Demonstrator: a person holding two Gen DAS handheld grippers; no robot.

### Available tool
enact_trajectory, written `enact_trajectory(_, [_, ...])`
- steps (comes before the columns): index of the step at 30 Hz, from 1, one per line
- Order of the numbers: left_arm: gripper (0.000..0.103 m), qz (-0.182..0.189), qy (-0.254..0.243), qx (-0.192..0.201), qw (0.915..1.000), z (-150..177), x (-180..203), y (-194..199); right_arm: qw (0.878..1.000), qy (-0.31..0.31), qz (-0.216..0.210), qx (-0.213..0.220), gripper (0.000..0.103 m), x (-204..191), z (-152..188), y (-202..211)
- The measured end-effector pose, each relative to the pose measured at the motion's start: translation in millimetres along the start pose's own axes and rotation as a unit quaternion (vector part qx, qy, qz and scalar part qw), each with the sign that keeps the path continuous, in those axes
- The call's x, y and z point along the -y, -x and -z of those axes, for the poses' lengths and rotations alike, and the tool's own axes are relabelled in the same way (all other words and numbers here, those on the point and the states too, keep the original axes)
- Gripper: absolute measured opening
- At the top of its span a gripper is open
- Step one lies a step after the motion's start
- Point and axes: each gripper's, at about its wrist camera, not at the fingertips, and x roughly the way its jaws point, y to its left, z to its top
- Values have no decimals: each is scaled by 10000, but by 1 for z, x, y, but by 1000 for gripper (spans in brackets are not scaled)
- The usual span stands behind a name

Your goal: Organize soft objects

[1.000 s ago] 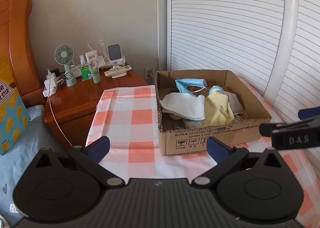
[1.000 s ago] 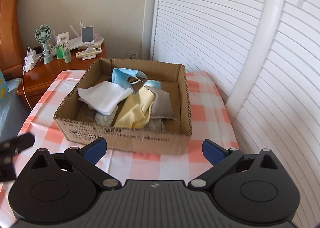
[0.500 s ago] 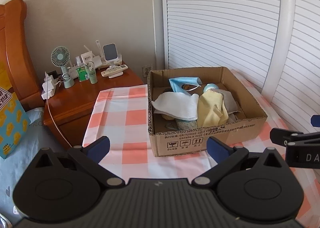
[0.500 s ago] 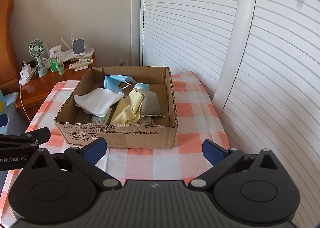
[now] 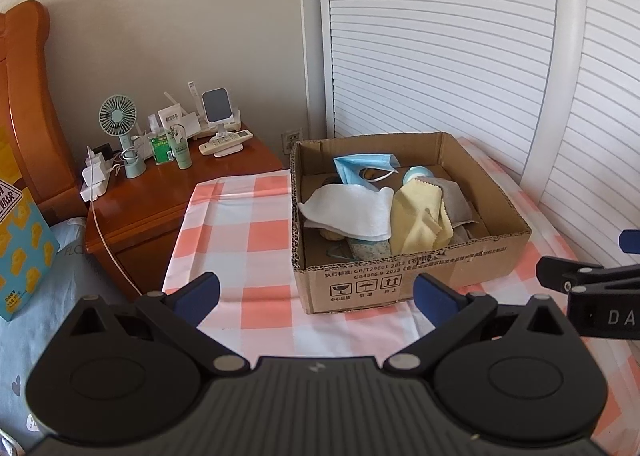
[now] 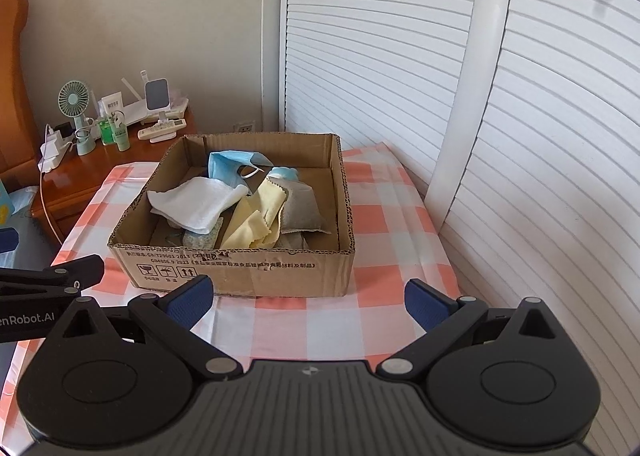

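A cardboard box (image 5: pixel 404 280) (image 6: pixel 240 268) stands on the checked cloth and holds soft things: a white towel (image 5: pixel 352 212) (image 6: pixel 196 202), a blue face mask (image 5: pixel 360 168) (image 6: pixel 230 164), a yellow cloth (image 5: pixel 416 220) (image 6: pixel 256 220) and a grey cloth (image 5: pixel 456 204) (image 6: pixel 300 208). My left gripper (image 5: pixel 316 296) is open and empty, in front of the box's near left corner. My right gripper (image 6: pixel 308 300) is open and empty, in front of the box's near wall. Each gripper shows at the edge of the other's view.
A table with a red-and-white checked cloth (image 5: pixel 240 224) (image 6: pixel 384 224) carries the box. A wooden nightstand (image 5: pixel 160 192) at the left holds a small fan (image 5: pixel 118 124), bottles and a remote. White louvred doors (image 6: pixel 400 56) stand behind and to the right. A bed lies at the left.
Both grippers have pulled back and up from the box, which now looks smaller and farther away. Both stay open and empty.
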Motion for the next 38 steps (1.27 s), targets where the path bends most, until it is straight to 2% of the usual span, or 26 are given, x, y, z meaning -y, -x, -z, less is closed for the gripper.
enact_trajectory(38, [102, 12, -66, -1, 10000, 1, 4, 5, 10000, -1, -19, 19, 103, 2, 1, 4])
